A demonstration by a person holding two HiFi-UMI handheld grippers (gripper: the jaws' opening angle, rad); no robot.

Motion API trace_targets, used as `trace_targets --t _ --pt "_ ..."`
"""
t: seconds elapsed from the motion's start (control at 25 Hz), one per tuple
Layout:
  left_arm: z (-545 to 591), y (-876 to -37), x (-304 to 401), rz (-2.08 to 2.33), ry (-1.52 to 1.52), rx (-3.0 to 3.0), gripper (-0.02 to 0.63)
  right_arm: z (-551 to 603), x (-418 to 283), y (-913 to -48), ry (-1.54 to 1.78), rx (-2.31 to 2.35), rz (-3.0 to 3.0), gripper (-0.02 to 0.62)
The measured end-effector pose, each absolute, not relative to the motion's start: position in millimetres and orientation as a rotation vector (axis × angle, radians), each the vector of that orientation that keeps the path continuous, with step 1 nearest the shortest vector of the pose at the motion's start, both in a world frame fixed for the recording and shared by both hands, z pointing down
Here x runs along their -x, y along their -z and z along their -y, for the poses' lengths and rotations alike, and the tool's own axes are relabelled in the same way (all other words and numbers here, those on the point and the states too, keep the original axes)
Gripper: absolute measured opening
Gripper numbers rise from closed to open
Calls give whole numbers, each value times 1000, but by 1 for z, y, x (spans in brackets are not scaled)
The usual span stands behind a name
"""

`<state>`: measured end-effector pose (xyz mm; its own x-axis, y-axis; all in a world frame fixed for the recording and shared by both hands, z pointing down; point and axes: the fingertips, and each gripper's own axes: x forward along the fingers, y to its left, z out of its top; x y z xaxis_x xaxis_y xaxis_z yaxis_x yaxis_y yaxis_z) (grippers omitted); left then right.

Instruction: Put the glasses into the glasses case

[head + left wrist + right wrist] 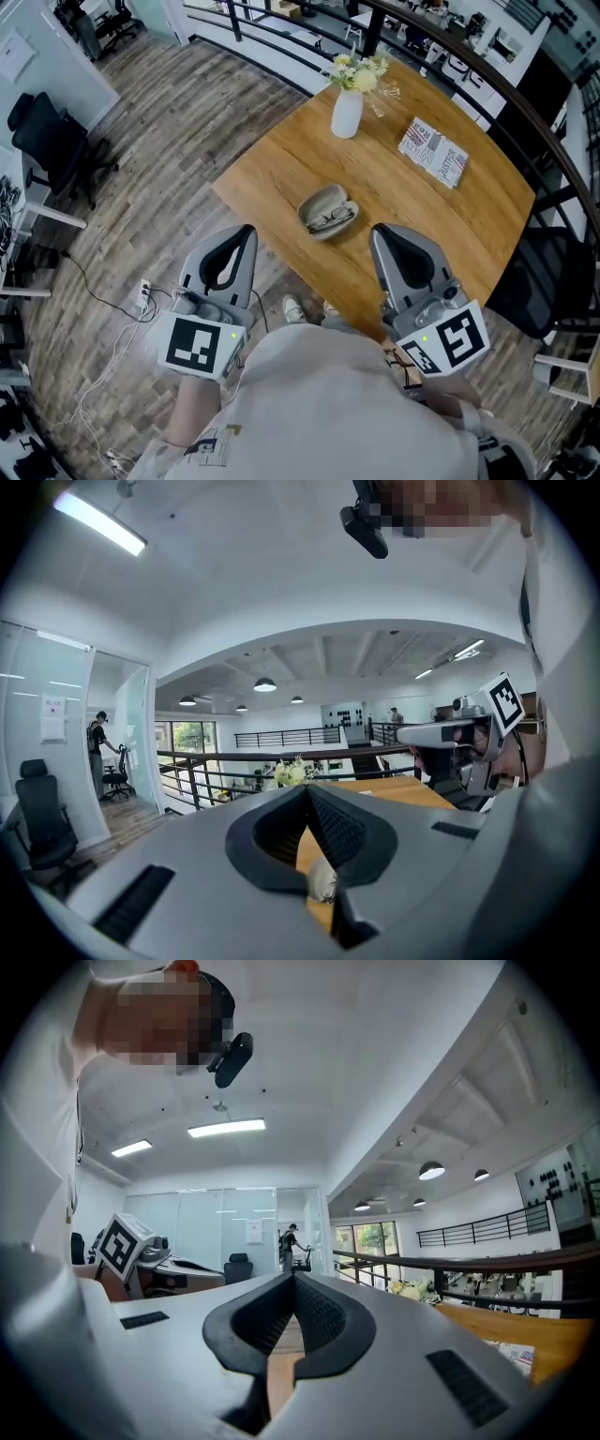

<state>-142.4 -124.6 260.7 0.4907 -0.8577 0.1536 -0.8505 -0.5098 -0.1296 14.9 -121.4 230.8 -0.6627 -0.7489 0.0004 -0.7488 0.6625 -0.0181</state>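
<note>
An open grey glasses case (320,202) lies on the wooden table (394,187) near its front edge. A pair of dark-framed glasses (333,220) rests inside it. My left gripper (249,228) hovers off the table's left edge, short of the case, shut and holding nothing. My right gripper (377,228) is over the table just right of the case, also shut and holding nothing. In the left gripper view the jaws (306,789) meet at their tips, and the case (323,883) shows through the gap below them. The right gripper view shows shut jaws (293,1279) over bare wood.
A white vase of flowers (348,111) and a printed booklet (433,152) sit at the table's far side. A black chair (534,291) stands by its right edge. A dark railing (487,70) runs behind. Cables and a power strip (142,295) lie on the floor at left.
</note>
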Motion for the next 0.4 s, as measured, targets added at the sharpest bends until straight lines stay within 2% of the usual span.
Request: trace_targets --t 0.4 --pt "124 -268 145 -1557 343 2678 17 119 -13 -225 36 1261 -2881 26"
